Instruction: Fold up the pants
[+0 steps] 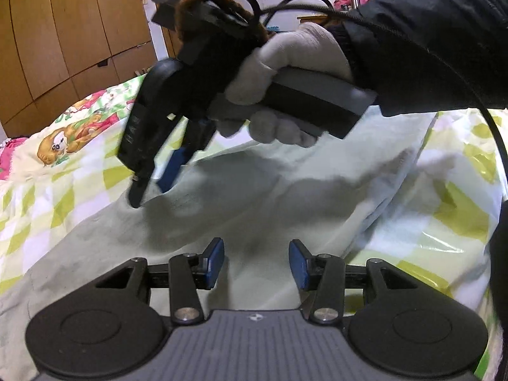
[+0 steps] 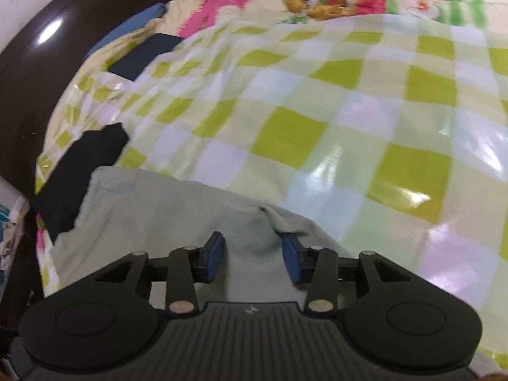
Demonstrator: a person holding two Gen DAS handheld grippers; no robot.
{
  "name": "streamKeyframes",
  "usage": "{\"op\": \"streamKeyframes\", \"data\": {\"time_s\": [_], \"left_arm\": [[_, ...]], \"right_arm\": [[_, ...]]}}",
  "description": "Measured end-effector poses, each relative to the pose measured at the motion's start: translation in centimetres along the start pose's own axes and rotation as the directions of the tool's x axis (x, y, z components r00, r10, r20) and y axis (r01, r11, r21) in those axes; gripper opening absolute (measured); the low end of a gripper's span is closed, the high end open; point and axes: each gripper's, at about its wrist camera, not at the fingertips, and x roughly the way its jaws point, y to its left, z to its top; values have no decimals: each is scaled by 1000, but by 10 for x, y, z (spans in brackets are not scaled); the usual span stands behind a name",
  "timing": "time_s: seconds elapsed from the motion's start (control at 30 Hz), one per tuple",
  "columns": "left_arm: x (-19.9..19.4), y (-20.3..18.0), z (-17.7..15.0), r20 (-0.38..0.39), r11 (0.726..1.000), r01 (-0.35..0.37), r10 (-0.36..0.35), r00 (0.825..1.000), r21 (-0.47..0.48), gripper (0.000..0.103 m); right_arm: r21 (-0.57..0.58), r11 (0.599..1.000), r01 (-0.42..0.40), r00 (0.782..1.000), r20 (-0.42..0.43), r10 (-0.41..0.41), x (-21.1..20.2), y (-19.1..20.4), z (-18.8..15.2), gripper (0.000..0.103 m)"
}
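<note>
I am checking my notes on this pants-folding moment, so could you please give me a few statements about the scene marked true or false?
1. The pants are pale grey-green. True.
2. They lie on a bare wooden table. False: on a green-checked bedspread.
3. The left hand-held gripper has open jaws with nothing clamped. True.
4. The hand holding the right hand-held gripper is bare. False: it wears a white glove.
</note>
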Motion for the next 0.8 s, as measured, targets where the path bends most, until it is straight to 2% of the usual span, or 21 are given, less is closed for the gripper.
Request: {"op": "streamKeyframes", "data": {"time_s": [0.03,0.07,0.17,0.33,0.4,0.43,0.47,0.53,0.6,0.7,0.8], "left_arm": [[0,-1,0,-1,1000,-2,2,1000,-4,59],[0,0,1,-2,1000,-9,9,1000,-8,59],[4,5,1,-6,999,-30,30,1000,-17,60],[13,4,-3,-39,999,-37,36,999,-26,61],[8,0,-3,-41,999,-41,41,998,2,62],[4,0,-3,-42,999,-43,44,998,14,62],[1,0,-5,-44,999,-46,47,998,18,63],[-2,1,-5,-49,998,-53,54,997,18,63],[-4,-1,-3,-43,998,-57,58,997,23,63],[-3,-10,3,-28,998,-50,51,998,39,63],[3,-25,9,-31,996,-29,32,999,78,63]], "right_arm": [[4,1000,-27,1000,8,27,-1,1,3,11],[11,999,-41,999,14,41,-3,1,6,4],[45,999,-1,998,57,-2,-6,-5,17,3],[118,987,107,987,111,-120,8,-26,27,3],[166,982,92,990,92,-109,9,-36,26,5],[188,979,83,988,113,-105,0,-39,22,11],[184,978,100,982,140,-127,-11,-37,18,11],[148,977,157,965,190,-184,-42,-33,2,12],[169,969,178,953,217,-213,-73,-34,-24,18],[218,951,218,941,213,-264,-116,-37,-81,20],[276,901,334,898,199,-393,-153,-40,-142,22]]}}
